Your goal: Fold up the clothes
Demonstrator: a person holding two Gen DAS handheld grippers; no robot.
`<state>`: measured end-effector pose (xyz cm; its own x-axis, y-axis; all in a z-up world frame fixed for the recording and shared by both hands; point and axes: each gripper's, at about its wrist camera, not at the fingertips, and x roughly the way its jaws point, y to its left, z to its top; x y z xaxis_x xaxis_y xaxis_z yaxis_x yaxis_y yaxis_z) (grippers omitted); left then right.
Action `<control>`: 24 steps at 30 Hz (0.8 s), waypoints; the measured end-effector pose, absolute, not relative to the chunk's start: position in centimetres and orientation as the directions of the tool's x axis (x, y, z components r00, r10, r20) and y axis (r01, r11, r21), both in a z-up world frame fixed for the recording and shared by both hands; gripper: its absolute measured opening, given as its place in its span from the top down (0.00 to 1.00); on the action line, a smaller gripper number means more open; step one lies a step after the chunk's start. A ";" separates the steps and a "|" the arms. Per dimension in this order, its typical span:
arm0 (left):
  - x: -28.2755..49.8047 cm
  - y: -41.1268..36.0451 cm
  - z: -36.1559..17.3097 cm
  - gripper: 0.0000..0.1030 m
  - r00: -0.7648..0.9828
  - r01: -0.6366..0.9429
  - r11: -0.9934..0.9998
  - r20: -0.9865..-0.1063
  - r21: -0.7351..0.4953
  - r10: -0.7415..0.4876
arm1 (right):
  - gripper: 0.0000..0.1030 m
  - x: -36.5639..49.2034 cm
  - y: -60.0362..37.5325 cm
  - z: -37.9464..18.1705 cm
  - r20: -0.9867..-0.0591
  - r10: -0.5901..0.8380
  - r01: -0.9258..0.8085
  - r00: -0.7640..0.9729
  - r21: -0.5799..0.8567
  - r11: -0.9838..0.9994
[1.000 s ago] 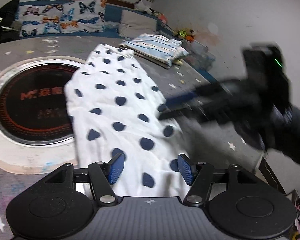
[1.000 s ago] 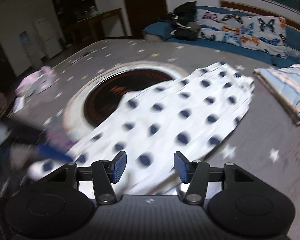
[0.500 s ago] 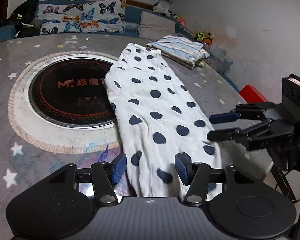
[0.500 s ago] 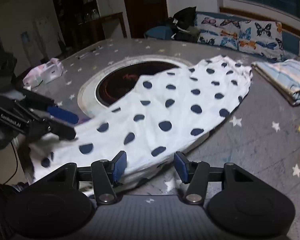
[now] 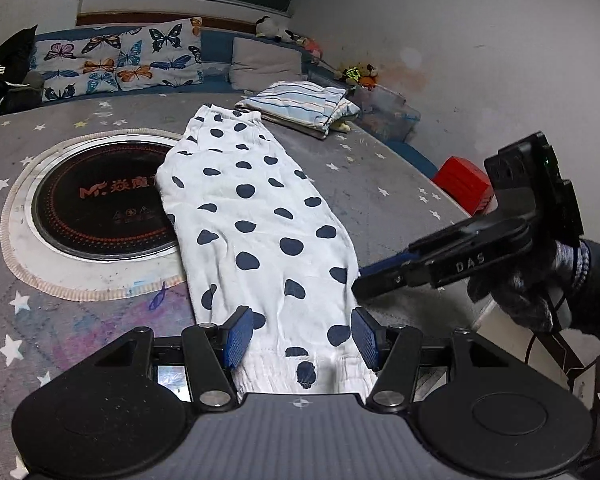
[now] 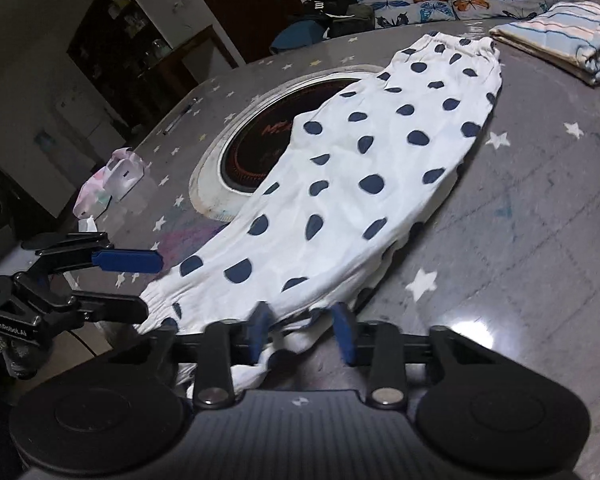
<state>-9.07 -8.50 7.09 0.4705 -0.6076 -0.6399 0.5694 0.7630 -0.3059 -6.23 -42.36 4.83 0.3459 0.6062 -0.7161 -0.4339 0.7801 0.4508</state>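
I have the white trousers with dark blue polka dots [image 5: 260,216] laid flat on the grey star-printed tabletop [image 5: 364,152], partly over the round black cooktop inset [image 5: 100,204]. Their long axis runs from the elastic cuff at my 6 o'clock to the waistband near the folded striped cloth [image 5: 300,106] at 1 o'clock. My left gripper [image 5: 302,338] is released, its blue pads straddling the cuff without pressing. My right gripper [image 6: 302,332] is closing, the cuff's hem bunched between its pads but not yet pinched. Both claws sit at the cuff end, so I judge the fold goes towards 12 o'clock.
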 end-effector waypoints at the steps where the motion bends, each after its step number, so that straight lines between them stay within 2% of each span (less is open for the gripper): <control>1: -9.1 -8.5 7.1 0.44 0.471 0.569 0.763 -0.639 -0.307 -0.608 | 0.74 -6.3 -42.3 4.8 -0.715 0.606 -0.430 0.349 0.453 0.781; 3: -8.9 -8.6 7.1 0.44 0.474 0.569 0.764 -0.638 -0.304 -0.607 | 0.82 -6.3 -42.1 4.8 -0.713 0.603 -0.420 0.358 0.455 0.786; 4: -8.8 -8.6 7.2 0.44 0.477 0.569 0.765 -0.637 -0.301 -0.606 | 0.90 -6.3 -42.0 4.8 -0.713 0.596 -0.407 0.370 0.452 0.794; 5: -8.8 -8.6 7.2 0.44 0.479 0.569 0.765 -0.634 -0.302 -0.607 | 0.92 -6.3 -42.1 4.9 -0.710 0.591 -0.399 0.383 0.450 0.799; 9: -8.4 -8.3 7.2 0.44 0.487 0.557 0.771 -0.631 -0.309 -0.605 | 0.92 -6.6 -42.7 5.4 -0.696 0.603 -0.389 0.391 0.469 0.793; 13: -8.0 -7.9 7.0 0.44 0.492 0.542 0.781 -0.637 -0.310 -0.594 | 0.86 -7.6 -42.6 5.8 -0.684 0.638 -0.407 0.353 0.502 0.763; 14: -8.0 -7.9 7.0 0.44 0.490 0.543 0.780 -0.638 -0.310 -0.594 | 0.79 -7.9 -42.5 5.9 -0.682 0.645 -0.413 0.346 0.507 0.757; 18: -8.3 -8.0 6.9 0.44 0.481 0.553 0.773 -0.639 -0.309 -0.600 | 0.75 -8.4 -42.1 5.7 -0.659 0.681 -0.414 0.319 0.550 0.725; 20: -8.3 -8.0 6.9 0.43 0.483 0.553 0.774 -0.638 -0.309 -0.600 | 0.65 -8.2 -41.9 5.2 -0.649 0.699 -0.392 0.299 0.585 0.710; 24: -8.3 -7.8 6.9 0.43 0.489 0.549 0.776 -0.635 -0.309 -0.598 | 0.65 -7.5 -41.4 4.1 -0.641 0.720 -0.329 0.267 0.641 0.693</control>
